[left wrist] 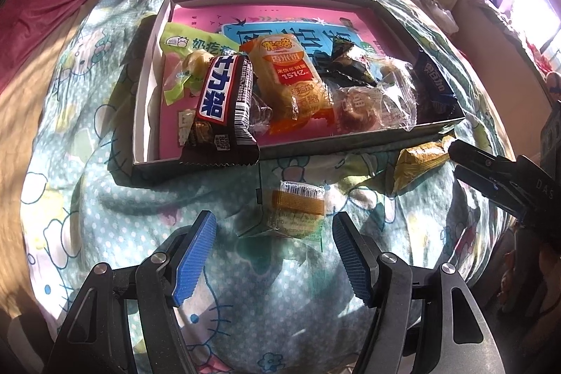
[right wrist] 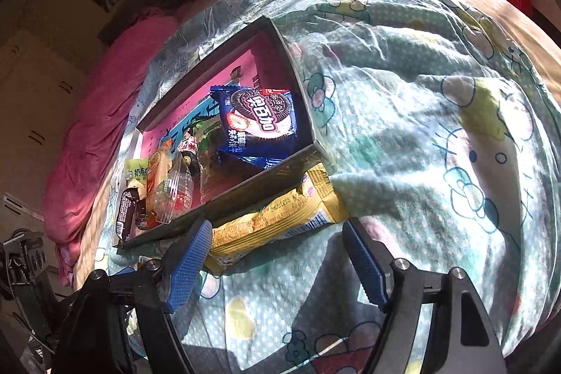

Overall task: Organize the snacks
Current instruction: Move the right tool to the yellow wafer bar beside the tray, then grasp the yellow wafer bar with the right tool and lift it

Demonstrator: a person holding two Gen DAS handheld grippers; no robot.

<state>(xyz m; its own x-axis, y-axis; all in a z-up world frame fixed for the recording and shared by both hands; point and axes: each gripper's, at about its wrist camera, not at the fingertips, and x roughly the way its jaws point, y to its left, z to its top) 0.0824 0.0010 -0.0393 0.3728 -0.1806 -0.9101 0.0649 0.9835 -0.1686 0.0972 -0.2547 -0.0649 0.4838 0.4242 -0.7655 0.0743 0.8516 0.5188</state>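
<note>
Snack sorting, near completion. The shallow grey cardboard box (left wrist: 196,160) on the quilted bed cover (left wrist: 87,198) already holds most glossy wrappers: a dark chocolate bar (left wrist: 224,100), an orange rice-cracker pack (left wrist: 291,76), a blue cookie pack (right wrist: 259,118). Two remain outside, by judgement: a small clear-wrapped pastry (left wrist: 298,209) between the spread left tongs (left wrist: 273,255), untouched, and a crinkled yellow pouch (right wrist: 277,223) at 5 o'clock of the box, lying between the right tongs (right wrist: 277,265), which stand apart with the left pad at its end.
</note>
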